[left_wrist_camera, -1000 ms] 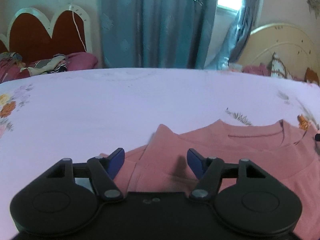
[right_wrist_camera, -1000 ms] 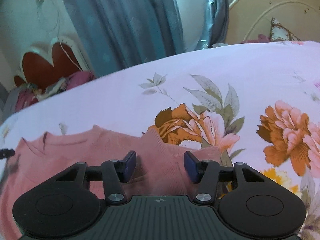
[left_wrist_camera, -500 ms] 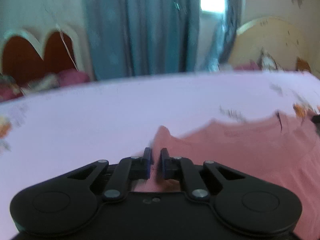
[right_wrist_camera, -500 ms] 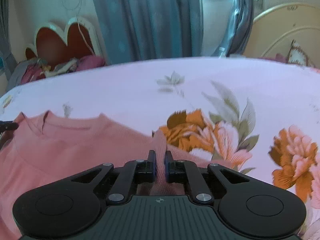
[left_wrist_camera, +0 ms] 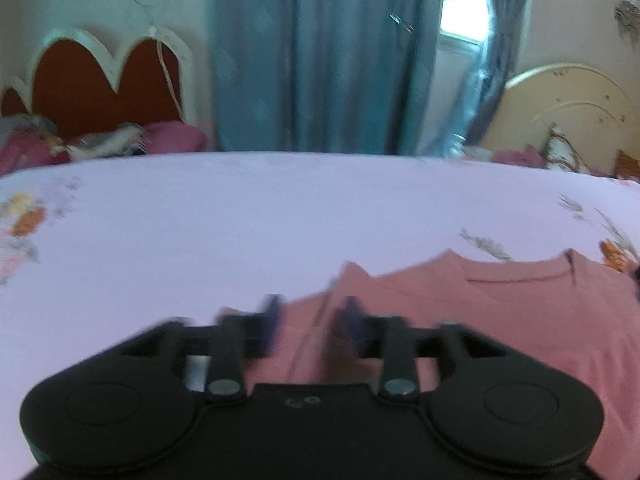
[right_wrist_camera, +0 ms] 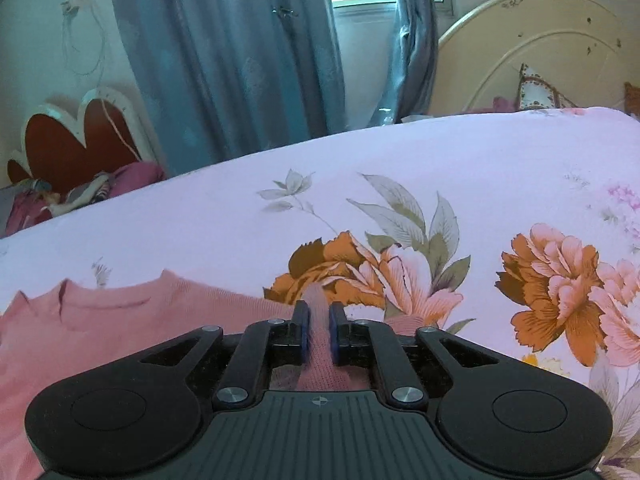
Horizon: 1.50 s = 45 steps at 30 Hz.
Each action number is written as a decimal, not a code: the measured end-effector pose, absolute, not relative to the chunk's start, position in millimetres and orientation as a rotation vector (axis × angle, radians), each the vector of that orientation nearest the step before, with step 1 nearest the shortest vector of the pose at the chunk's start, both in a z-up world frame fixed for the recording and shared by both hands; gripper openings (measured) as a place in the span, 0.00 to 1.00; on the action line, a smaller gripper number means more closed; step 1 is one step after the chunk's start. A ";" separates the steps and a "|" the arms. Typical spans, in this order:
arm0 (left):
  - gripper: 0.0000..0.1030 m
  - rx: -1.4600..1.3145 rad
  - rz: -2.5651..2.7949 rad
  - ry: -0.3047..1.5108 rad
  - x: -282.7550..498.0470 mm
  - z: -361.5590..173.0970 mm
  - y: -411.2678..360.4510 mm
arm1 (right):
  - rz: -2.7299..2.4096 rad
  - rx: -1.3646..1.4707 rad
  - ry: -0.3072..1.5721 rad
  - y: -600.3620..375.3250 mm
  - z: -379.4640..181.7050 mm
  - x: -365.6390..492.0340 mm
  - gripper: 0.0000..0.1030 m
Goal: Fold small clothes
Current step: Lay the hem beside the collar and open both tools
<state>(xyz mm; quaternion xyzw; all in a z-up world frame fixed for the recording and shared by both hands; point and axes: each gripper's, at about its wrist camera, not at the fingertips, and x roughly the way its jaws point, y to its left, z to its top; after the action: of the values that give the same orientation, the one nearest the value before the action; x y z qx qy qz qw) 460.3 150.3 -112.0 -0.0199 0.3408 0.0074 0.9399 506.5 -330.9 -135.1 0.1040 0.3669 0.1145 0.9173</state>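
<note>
Left wrist: gripper (left_wrist_camera: 310,318) reopened (shirt (left_wrist_camera: 520,320) released).

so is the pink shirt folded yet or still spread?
Mostly spread. The pink shirt lies flat on the floral bedsheet, neckline showing; only the sleeve ends look tucked in. One stands pinched up between the right gripper pads.

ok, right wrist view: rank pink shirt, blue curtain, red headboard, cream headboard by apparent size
1. blue curtain
2. pink shirt, partly hidden by the right gripper
3. cream headboard
4. red headboard
Curtain and shirt are close; the shirt is nearest the camera, so that order is unsure.
</note>
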 end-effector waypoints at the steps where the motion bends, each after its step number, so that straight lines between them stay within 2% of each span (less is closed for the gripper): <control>1: 0.61 -0.038 0.014 0.689 461.4 -111.9 149.7 | 0.241 0.220 0.754 -332.4 -134.9 505.7 0.40; 2: 0.63 -0.032 0.010 0.687 462.4 -113.0 149.4 | 0.242 0.224 0.755 -333.7 -134.7 504.9 0.47; 3: 0.62 -0.026 -0.001 0.700 465.0 -114.7 147.2 | 0.250 0.223 0.762 -332.9 -134.9 504.1 0.47; 5: 0.53 -0.008 -0.025 0.729 471.3 -120.8 142.6 | 0.269 0.205 0.777 -330.4 -133.6 502.4 0.47; 7: 0.37 0.015 -0.049 0.758 476.9 -127.6 138.8 | 0.284 0.178 0.795 -326.0 -135.1 503.2 0.47; 8: 0.34 0.019 -0.058 0.768 476.9 -130.0 136.7 | 0.290 0.172 0.799 -324.4 -135.2 502.4 0.47; 9: 0.26 0.027 -0.058 0.765 473.8 -132.3 133.7 | 0.295 0.166 0.804 -322.9 -136.1 502.0 0.47; 10: 0.11 0.035 -0.055 0.760 473.0 -133.0 132.4 | 0.302 0.161 0.807 -321.1 -136.8 502.1 0.46; 11: 0.10 0.042 -0.051 0.752 471.8 -132.1 131.2 | 0.310 0.154 0.812 -319.3 -137.3 501.9 0.33; 12: 0.09 0.046 -0.046 0.735 469.0 -129.7 129.8 | 0.311 0.140 0.815 -317.1 -137.6 501.9 0.11; 16: 0.07 0.064 -0.006 0.621 450.6 -117.6 126.7 | 0.335 0.113 0.786 -313.2 -132.8 496.0 0.09; 20: 0.07 0.010 0.078 0.508 437.5 -102.1 134.0 | 0.274 0.199 0.632 -326.3 -109.5 486.3 0.08; 22: 0.07 0.004 0.120 0.507 444.6 -104.2 134.6 | 0.236 0.210 0.620 -325.9 -109.7 492.0 0.08; 27: 0.07 0.054 0.187 0.594 461.1 -130.0 127.6 | 0.193 0.139 0.728 -304.4 -141.6 508.1 0.08; 31: 0.09 0.108 0.201 0.637 459.2 -141.6 122.6 | 0.184 0.125 0.735 -307.6 -151.5 508.6 0.09; 32: 0.09 0.116 0.198 0.646 460.0 -140.6 121.6 | 0.178 0.131 0.736 -309.8 -148.8 508.7 0.16; 33: 0.15 0.124 0.201 0.652 458.3 -139.1 121.9 | 0.164 0.137 0.728 -312.3 -145.2 506.7 0.30; 34: 0.23 0.130 0.206 0.652 457.3 -137.0 122.2 | 0.154 0.145 0.713 -314.1 -140.7 501.7 0.35; 35: 0.27 0.128 0.211 0.651 456.0 -133.9 122.9 | 0.155 0.154 0.698 -316.4 -135.3 496.7 0.37; 36: 0.41 0.119 0.207 0.651 453.3 -130.4 124.3 | 0.164 0.160 0.691 -317.8 -129.8 491.9 0.37; 37: 0.60 0.112 0.209 0.645 449.4 -126.7 125.6 | 0.174 0.160 0.687 -317.4 -125.2 486.9 0.37; 38: 0.64 0.103 0.217 0.628 444.2 -122.8 127.1 | 0.187 0.157 0.681 -315.9 -118.4 479.1 0.37; 45: 0.64 0.080 0.088 0.598 396.9 -99.5 101.3 | 0.315 0.137 0.718 -280.6 -105.6 433.1 0.37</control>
<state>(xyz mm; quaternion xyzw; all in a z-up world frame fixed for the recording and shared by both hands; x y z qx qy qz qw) 396.9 101.3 -99.5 0.0391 0.2946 0.0435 0.9538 433.1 -280.6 -105.6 0.0667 0.3494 0.1535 0.9219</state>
